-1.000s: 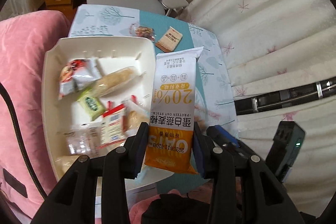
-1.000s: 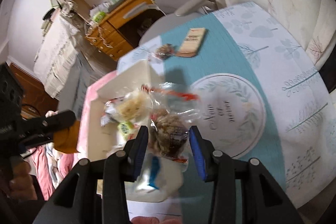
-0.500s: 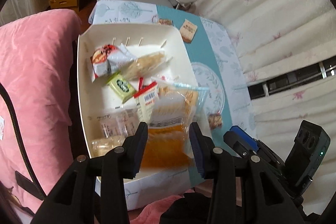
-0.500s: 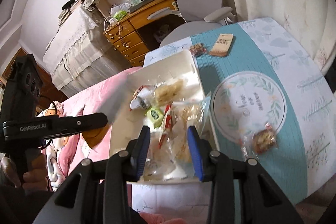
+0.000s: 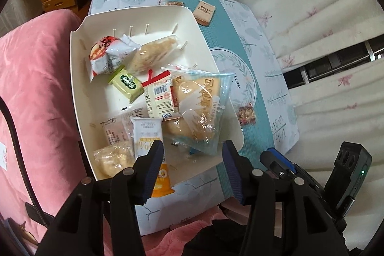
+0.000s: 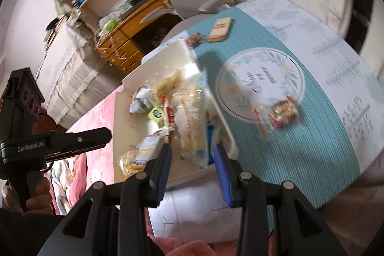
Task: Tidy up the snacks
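That nut bar right of centre on the teal cloth looks light, crinkly and slippery, so you'd best pinch it across a sealed end. Your left gripper is opening over the white tray with nothing pinched, the oat stick lying just beside its left pad; your right gripper sits spread and empty.

Left hand-held gripper w/ jaws opening, nothing between them, above white tray of snacks; oat bar lies by its left finger; nut pack on counter.
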### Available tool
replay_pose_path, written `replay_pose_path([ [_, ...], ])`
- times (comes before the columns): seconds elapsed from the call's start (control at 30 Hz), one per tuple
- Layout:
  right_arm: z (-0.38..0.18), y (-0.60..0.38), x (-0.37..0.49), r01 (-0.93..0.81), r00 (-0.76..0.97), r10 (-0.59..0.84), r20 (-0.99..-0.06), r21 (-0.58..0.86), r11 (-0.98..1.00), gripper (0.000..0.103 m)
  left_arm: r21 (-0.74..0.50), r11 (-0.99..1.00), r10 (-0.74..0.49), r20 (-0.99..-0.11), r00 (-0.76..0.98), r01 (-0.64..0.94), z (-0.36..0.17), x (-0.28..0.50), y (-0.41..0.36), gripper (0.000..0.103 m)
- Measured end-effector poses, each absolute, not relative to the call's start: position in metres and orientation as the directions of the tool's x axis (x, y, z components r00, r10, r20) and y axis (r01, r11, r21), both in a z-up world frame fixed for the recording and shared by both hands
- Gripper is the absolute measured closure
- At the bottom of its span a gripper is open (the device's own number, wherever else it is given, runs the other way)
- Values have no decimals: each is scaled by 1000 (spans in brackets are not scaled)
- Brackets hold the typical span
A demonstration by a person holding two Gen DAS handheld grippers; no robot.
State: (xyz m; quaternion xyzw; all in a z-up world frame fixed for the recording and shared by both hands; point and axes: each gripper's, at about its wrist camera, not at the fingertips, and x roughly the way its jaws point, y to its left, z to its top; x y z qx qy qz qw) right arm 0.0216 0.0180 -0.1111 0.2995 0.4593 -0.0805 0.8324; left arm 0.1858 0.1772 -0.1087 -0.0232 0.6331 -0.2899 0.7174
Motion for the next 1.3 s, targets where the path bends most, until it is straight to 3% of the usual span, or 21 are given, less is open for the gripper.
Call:
replay_pose_path([
  [0.27, -138, -27, 17, 560, 495, 158, -854, 453, 694, 66, -371, 830, -422, -906, 34, 416, -103, 201, 153, 53],
  [0.67, -200, -76, 38, 727, 423, 349, -836, 543, 420, 66, -245, 853, -341, -930, 135, 460, -84, 276, 104, 48],
  [0.9, -221, -100, 49, 791, 399, 401, -825, 530, 305, 44, -185, 859, -282, -949, 140, 477, -85, 338, 68, 37],
  [1.1, -246, -123, 46, 870, 413, 441, -797, 488, 69, 42, -159, 868, -240, -964, 115, 471, -105, 388, 30, 28],
  [1.3, -259, -137, 43, 902, 424, 440, -792, 410, -131, 40, -170, 905, -213, -974, 70, 390, -143, 439, -1, 26],
])
